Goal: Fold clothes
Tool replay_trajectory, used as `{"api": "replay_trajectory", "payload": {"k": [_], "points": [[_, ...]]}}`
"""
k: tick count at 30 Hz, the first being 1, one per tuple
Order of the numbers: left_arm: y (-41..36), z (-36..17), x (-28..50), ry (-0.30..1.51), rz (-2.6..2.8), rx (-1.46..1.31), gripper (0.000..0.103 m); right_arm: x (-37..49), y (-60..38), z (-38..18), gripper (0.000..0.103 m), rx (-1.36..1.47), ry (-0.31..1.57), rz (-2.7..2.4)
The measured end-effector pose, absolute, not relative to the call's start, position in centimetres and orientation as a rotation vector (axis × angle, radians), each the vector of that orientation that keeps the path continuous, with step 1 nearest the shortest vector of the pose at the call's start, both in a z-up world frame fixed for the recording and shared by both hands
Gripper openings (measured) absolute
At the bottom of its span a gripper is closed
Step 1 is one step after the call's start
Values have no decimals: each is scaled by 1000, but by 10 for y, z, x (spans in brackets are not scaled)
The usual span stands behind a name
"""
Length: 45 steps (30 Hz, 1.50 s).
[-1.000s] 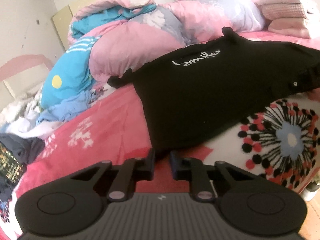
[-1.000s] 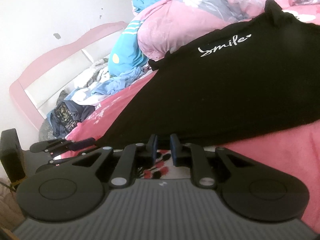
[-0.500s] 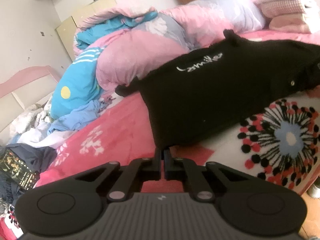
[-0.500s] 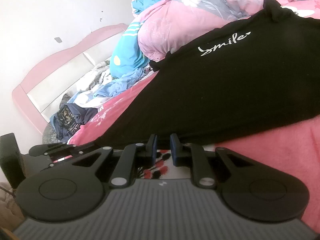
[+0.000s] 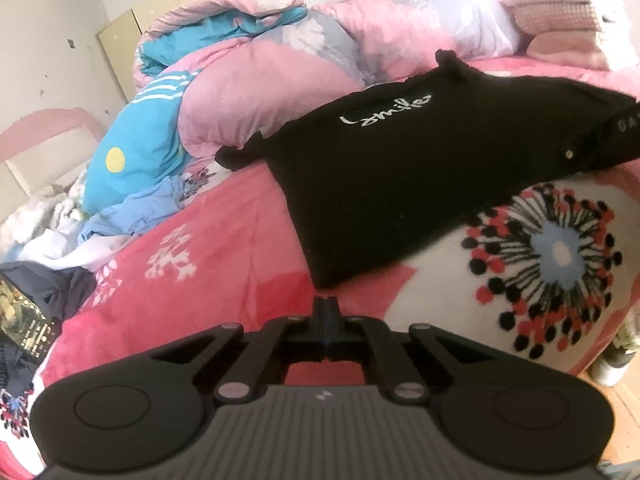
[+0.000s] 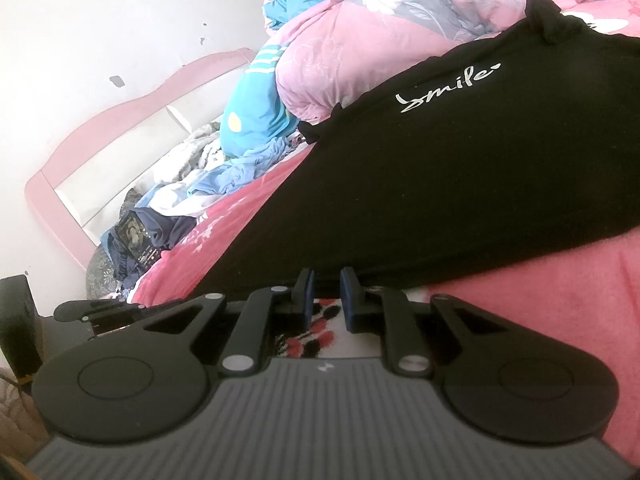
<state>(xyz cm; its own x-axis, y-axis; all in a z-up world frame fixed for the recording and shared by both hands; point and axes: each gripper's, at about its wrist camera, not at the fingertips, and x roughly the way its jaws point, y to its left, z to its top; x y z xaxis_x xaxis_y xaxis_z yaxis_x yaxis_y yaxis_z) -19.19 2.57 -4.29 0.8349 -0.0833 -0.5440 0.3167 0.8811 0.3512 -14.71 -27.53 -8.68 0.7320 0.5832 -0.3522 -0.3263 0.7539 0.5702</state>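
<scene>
Left wrist view: left claw (image 5: 325, 304) is closed, fingers pressed together w/ nothing between them, hovering just short of the near corner of the black shirt (image 5: 404, 184). Shirt lies flat on the bed (image 5: 224, 256), white "smile" script facing up, far edge against the pink quilt (image 5: 272, 84). Its near edge runs over the flower-print patch (image 5: 560, 256) of the bedspread. A blue garment (image 5: 140, 148) w/ a yellow dot sits left of the quilt, more loose clothes (image 5: 60, 240) piled further left. Folded pink items (image 5: 568, 28) at top right.

Right wrist view: right claw (image 6: 325, 284) stands a little open, a narrow gap between the blue pads (image 6: 308, 300), tips at the shirt's (image 6: 460, 184) near hem; can't tell if they touch the cloth, prob. not gripping. Shirt fills the middle of the frame. Pink headboard (image 6: 132, 120) against the wall at left. The other gripper's dark tip pokes in at lower left.
</scene>
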Motion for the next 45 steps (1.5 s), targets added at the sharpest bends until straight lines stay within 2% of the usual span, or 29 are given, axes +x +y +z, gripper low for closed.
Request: {"api": "replay_trajectory", "payload": {"k": [10, 14, 23, 29, 31, 33, 34, 36, 38, 41, 45], "points": [[40, -16, -185, 518, -297, 282, 3, -150, -272, -78, 14, 467, 556, 506], [33, -6, -168, 504, -368, 199, 13, -153, -275, -65, 16, 442, 538, 483], [19, -33, -130, 657, -407, 145, 16, -143, -321, -40, 16, 420, 508, 232], [38, -34, -127, 693, -396, 32, 22, -155, -368, -62, 16, 489, 629, 84], [44, -31, -125, 700, -397, -8, 27, -169, -379, -60, 16, 529, 654, 84], [50, -29, -123, 707, -397, -49, 49, -179, -390, -54, 18, 541, 674, 64], [53, -28, -122, 711, -398, -69, 52, -183, -397, -50, 20, 548, 670, 49], [59, -26, -121, 717, -398, -110, 59, -190, -414, -39, 31, 567, 632, 11], [65, -24, -119, 724, -399, -151, 64, -191, -433, -30, 35, 593, 585, -27], [67, -31, -108, 780, -381, -200, 64, -183, -457, -29, 41, 652, 542, -53], [75, -39, -100, 811, -380, -279, 62, -160, -483, -44, 41, 721, 574, -58]]}}
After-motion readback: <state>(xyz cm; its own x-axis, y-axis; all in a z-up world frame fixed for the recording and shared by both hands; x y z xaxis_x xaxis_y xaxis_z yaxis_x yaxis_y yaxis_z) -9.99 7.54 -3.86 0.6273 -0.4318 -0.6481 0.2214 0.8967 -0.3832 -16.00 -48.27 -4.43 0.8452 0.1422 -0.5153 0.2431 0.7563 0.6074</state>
